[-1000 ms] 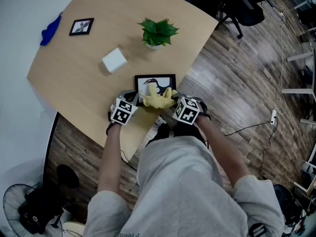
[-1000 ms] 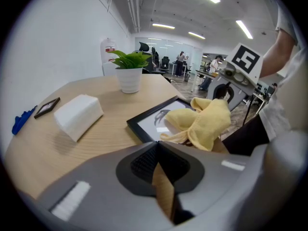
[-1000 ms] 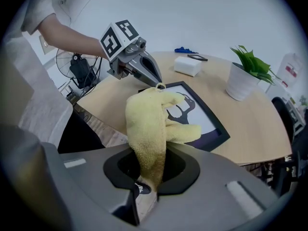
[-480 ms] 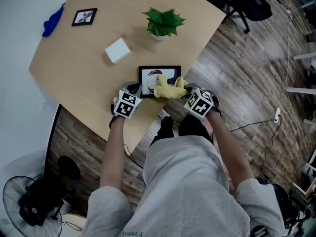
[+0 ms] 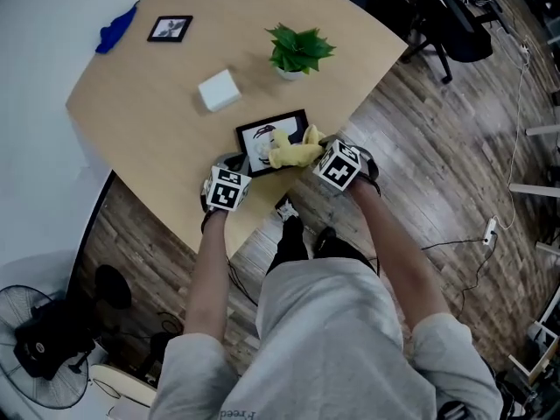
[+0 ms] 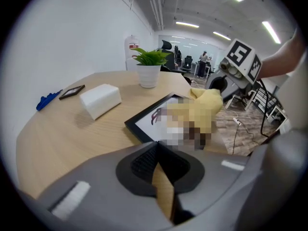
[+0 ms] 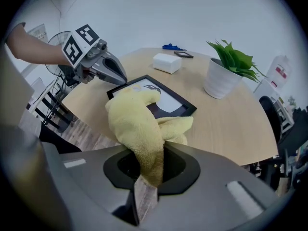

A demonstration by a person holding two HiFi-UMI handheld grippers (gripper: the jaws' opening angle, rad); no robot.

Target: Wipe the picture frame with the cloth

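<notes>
A black picture frame [image 5: 267, 138] with a bird picture lies flat near the table's front edge. My right gripper [image 5: 310, 155] is shut on a yellow cloth [image 5: 292, 154], which rests bunched on the frame's near right part. In the right gripper view the cloth [image 7: 137, 121] rises out of the shut gripper [image 7: 147, 177] and covers part of the frame [image 7: 168, 102]. My left gripper [image 5: 236, 164] is shut with nothing seen between its jaws. Its tips sit at the frame's near left corner [image 6: 132, 124], as the left gripper [image 7: 113, 71] also shows from the right side.
On the table [image 5: 149, 121] stand a potted plant [image 5: 300, 51] and a white box [image 5: 219, 89] behind the frame. A small black frame [image 5: 170, 28] and a blue cloth [image 5: 116, 30] lie at the far left. Office chairs [image 5: 455, 16] stand beyond on the wooden floor [image 5: 455, 147].
The right gripper has slid the yellow cloth from the frame's near edge towards its right side. The left gripper stays at the frame's near left corner.
</notes>
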